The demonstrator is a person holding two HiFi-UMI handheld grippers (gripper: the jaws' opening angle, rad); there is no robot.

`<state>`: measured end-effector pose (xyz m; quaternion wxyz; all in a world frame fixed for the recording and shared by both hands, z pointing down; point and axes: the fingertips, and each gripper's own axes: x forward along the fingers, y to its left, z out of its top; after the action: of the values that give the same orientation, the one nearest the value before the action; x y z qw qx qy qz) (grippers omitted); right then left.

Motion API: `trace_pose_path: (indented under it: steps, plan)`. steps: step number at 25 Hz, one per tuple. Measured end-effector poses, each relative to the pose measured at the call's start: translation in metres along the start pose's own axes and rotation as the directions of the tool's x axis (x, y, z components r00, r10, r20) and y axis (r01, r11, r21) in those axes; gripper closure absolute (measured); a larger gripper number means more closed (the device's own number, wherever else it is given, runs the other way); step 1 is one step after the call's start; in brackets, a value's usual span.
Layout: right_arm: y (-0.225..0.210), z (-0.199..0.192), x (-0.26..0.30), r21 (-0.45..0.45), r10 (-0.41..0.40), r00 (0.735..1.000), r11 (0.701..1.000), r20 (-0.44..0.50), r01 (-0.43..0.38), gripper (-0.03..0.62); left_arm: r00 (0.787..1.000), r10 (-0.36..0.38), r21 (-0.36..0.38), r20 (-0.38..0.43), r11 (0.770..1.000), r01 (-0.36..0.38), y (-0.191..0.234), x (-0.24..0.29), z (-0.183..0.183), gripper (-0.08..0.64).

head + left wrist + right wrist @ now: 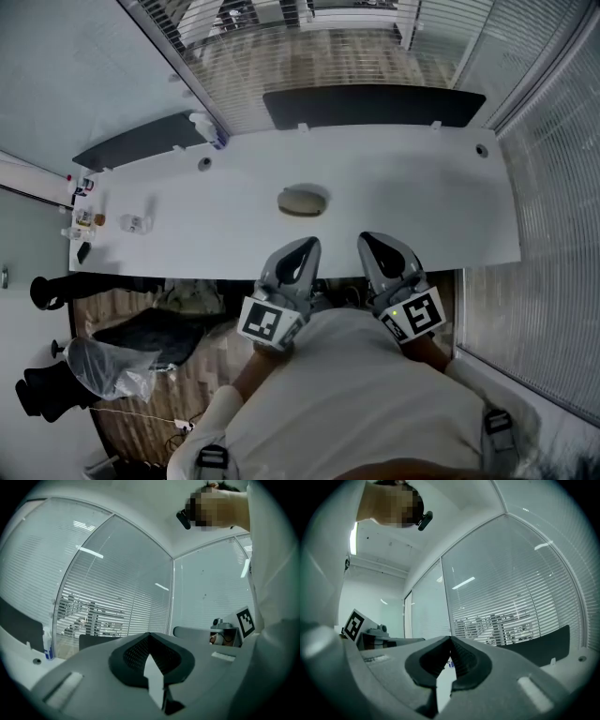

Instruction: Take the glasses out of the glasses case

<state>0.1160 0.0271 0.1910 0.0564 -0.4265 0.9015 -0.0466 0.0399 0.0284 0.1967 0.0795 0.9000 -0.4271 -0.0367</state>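
A grey oval glasses case (302, 201) lies closed on the white table (412, 202), near its middle. No glasses are in sight. Both grippers are held level at the table's near edge, close to the person's body and short of the case. The left gripper (307, 246) points toward the case's near side, and its jaws meet at the tip with nothing between them (149, 634). To the right of the case, the right gripper (367, 240) has its jaws together and empty (450, 638). Neither gripper view shows the case.
Small bottles (136, 224) and jars (86, 218) stand at the table's left end. A spray bottle (208, 129) is at the back left. Dark panels (373, 105) line the far edge. Glass walls with blinds surround the table. A plastic-covered chair (103, 370) stands at lower left.
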Motion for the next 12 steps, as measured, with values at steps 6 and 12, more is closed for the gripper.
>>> trace_pose_path:
  steps: [6,12]
  plan:
    - [0.004,0.001,0.018,-0.020,-0.001,1.000,1.000,-0.008,0.001,0.591,1.000,-0.005,-0.002,0.003,1.000,0.005,0.017,0.003,0.004,0.560]
    - [0.003,-0.018,0.041,-0.050,0.014,0.999,0.999,-0.050,-0.016,0.592,1.000,0.016,-0.024,-0.027,1.000,-0.017,0.044,0.002,-0.012,0.560]
